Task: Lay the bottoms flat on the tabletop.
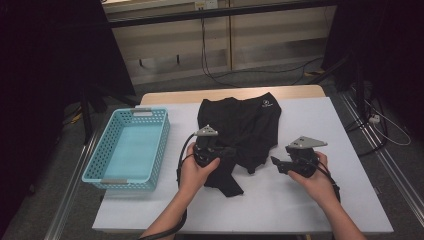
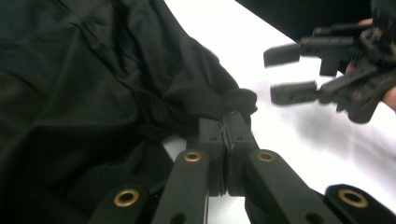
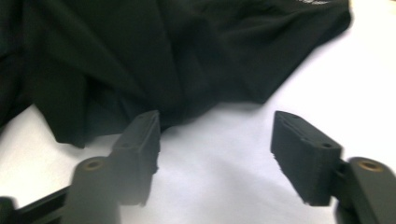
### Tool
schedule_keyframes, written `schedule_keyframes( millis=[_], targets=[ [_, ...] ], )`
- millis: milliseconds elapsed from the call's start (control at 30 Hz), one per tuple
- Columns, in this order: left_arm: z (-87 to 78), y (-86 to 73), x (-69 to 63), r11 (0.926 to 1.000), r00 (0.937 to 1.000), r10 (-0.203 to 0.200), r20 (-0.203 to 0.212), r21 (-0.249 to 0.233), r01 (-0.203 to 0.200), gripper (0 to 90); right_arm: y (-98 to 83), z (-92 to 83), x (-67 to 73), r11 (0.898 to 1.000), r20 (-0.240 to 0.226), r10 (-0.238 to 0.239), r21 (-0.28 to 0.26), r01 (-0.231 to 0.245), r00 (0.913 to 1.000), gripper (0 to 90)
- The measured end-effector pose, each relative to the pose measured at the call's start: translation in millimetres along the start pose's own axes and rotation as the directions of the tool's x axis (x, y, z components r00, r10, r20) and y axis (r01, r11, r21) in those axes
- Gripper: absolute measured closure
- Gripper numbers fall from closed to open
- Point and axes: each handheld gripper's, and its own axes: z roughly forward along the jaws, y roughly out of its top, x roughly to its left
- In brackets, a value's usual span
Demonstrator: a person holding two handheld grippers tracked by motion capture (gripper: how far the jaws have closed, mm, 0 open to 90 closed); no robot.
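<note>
A black garment (image 1: 245,125) with a small white logo lies crumpled on the white table (image 1: 310,200). My left gripper (image 1: 227,151) is at the garment's lower left part and is shut on a fold of its cloth. In the left gripper view the jaws (image 2: 227,122) meet with the black fabric (image 2: 93,84) bunched at their tips. My right gripper (image 1: 277,164) hovers just right of the garment's lower edge, open, with bare table between its fingers. In the right gripper view (image 3: 215,140) the garment (image 3: 163,56) lies just beyond the jaws. The left gripper view also shows the right gripper (image 2: 285,70) nearby.
A light blue perforated basket (image 1: 165,142) stands at the table's left, nothing visible inside it. Bare white surface extends to the right and front of the garment. Beyond the table's far edge are a wooden strip, cables on the floor and dark screens.
</note>
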Motion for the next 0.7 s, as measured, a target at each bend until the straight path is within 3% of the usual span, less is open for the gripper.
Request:
schedule_keyframes(
  millis=[267,433,567,700],
  targets=[
    [-2.0,-2.6,6.6,0.9999,0.9996,-0.015,-0.024,-0.001,0.015,88.4,0.1,24.7,21.5,0.996,-0.076,-0.068,0.057,0.073,0.9947,47.9],
    [-2.0,-2.7,6.0,0.9999,0.9997,-0.017,-0.019,0.001,0.017,88.4,1.9,34.9,30.2,0.991,-0.076,-0.107,0.068,0.113,0.9913,58.6],
    [-5.1,-2.2,6.4,0.9999,0.9996,-0.016,-0.025,0.0,0.016,88.4,1.2,40.4,28.8,0.993,-0.074,-0.089,0.072,0.095,0.9932,83.6],
    [-7.3,-1.0,4.8,0.9999,0.9997,-0.014,-0.021,-0.002,0.014,88.4,6.2,30.0,18.6,0.998,-0.051,-0.054,0.025,0.055,0.9972,89.4]
  ],
)
